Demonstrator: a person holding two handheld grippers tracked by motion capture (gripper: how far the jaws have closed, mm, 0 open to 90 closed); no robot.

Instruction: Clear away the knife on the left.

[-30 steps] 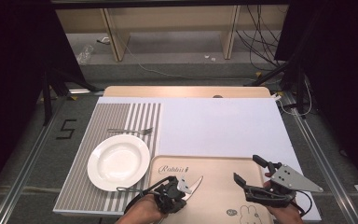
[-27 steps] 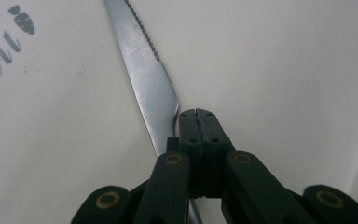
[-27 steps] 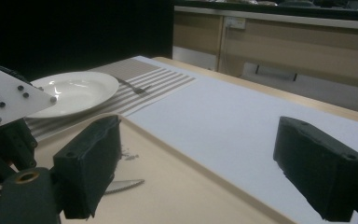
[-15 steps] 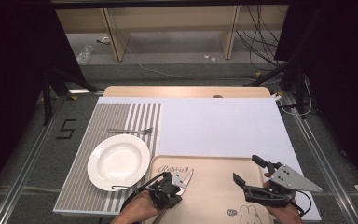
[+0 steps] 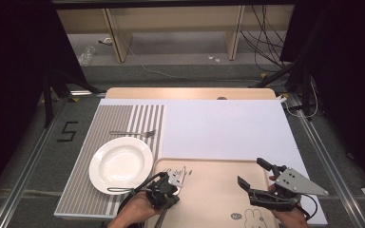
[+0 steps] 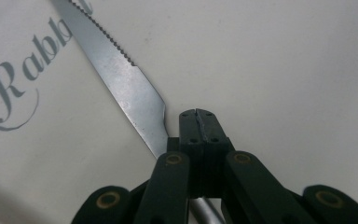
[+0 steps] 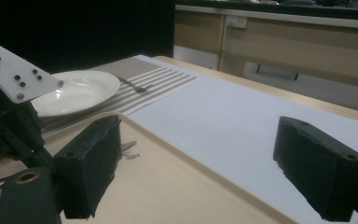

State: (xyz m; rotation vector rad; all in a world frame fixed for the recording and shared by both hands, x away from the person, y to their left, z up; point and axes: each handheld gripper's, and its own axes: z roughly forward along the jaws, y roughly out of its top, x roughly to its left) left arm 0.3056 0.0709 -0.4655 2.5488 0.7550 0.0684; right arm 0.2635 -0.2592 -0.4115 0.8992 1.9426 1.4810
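- The knife (image 6: 121,79) lies flat on the tray (image 5: 209,209), blade over the printed lettering, right of the plate (image 5: 120,164).
- The left gripper (image 6: 199,125) has its jaws pressed together low by the knife's neck, where blade meets handle; whether they pinch it I cannot tell.
- Judged stiff, thin, slippery steel (serrated edge); best taken at the handle.
- The right gripper (image 5: 253,173) hovers over the tray's right side, jaws wide, empty.
- The fork (image 5: 133,133) lies beyond the plate; the white sheet (image 5: 223,130) beyond the tray offers open room.
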